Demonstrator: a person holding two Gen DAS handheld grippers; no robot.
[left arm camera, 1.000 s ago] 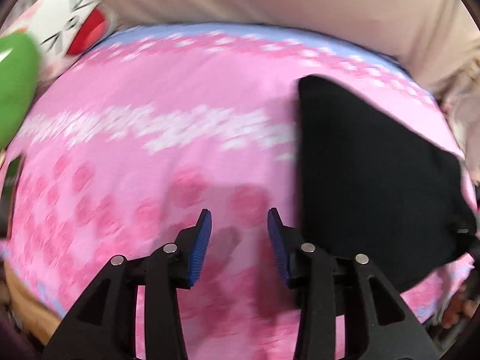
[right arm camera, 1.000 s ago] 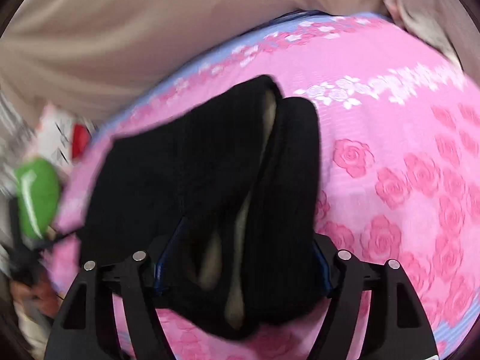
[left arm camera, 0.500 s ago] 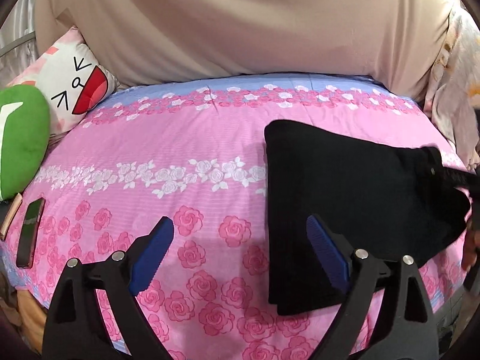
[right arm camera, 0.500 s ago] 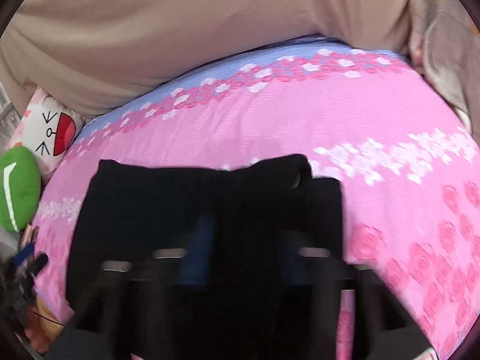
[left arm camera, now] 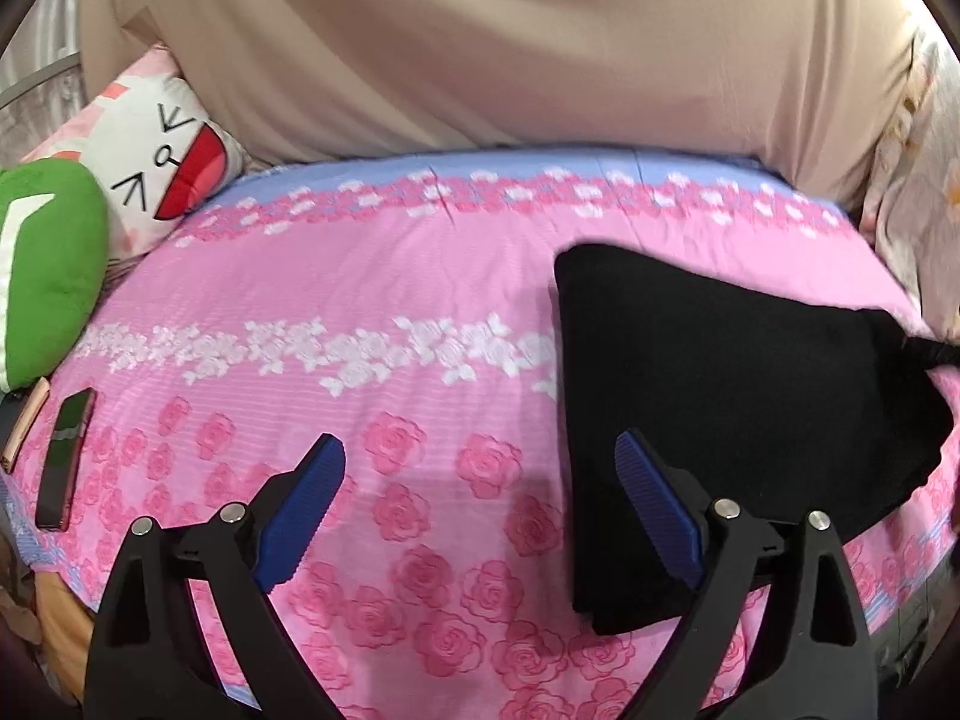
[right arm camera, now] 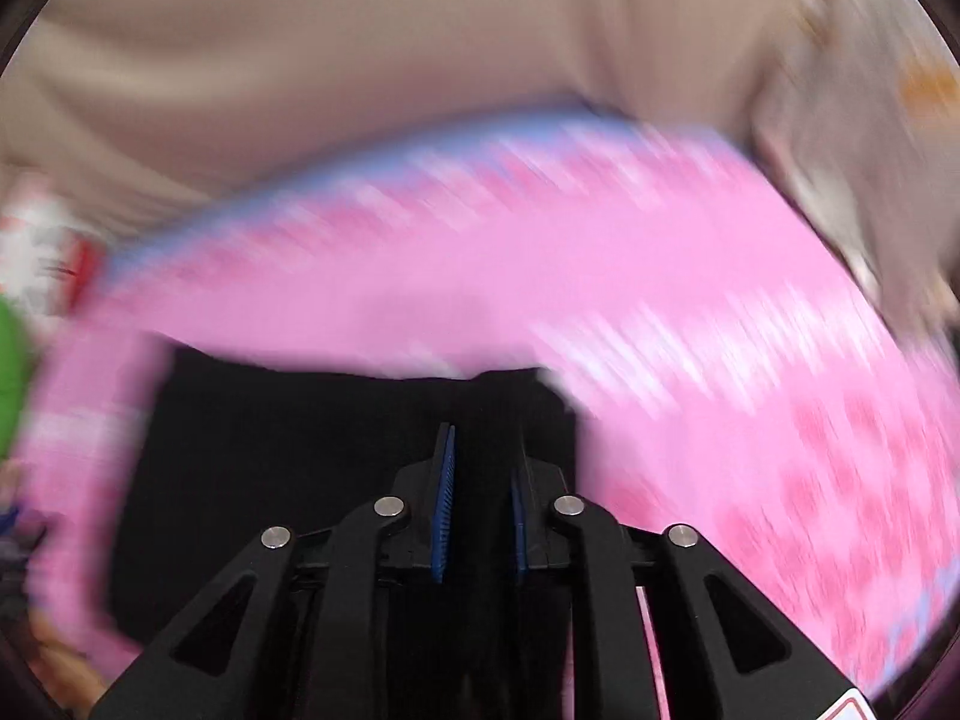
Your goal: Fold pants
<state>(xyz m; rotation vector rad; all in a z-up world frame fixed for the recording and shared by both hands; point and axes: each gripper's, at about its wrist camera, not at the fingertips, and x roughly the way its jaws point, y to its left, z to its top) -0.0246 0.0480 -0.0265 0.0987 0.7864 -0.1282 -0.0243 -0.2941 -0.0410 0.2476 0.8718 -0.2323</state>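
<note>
The left tongs (left arm camera: 480,504) gape wide over the pink bed (left arm camera: 372,372), holding nothing, as before. The right tongs (right arm camera: 480,504) pinch the black pants (left arm camera: 720,396), which now lie folded on the bed.

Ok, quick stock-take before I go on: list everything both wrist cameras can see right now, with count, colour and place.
pants: one, black, folded flat on the bed's right side in the left wrist view
bed sheet: one, pink with rose print and a blue band at the far edge, under everything
cartoon-face pillow: one, white with a red mouth, far left corner
green cushion: one, green, left edge, in front of the pillow
phone: one, dark, near left edge of the bed
beige cloth: one, beige, hanging behind the bed
left tool: one, black with blue pads, open above the sheet
right tool: one, black with blue pads, nearly closed on the pants; view blurred
</note>
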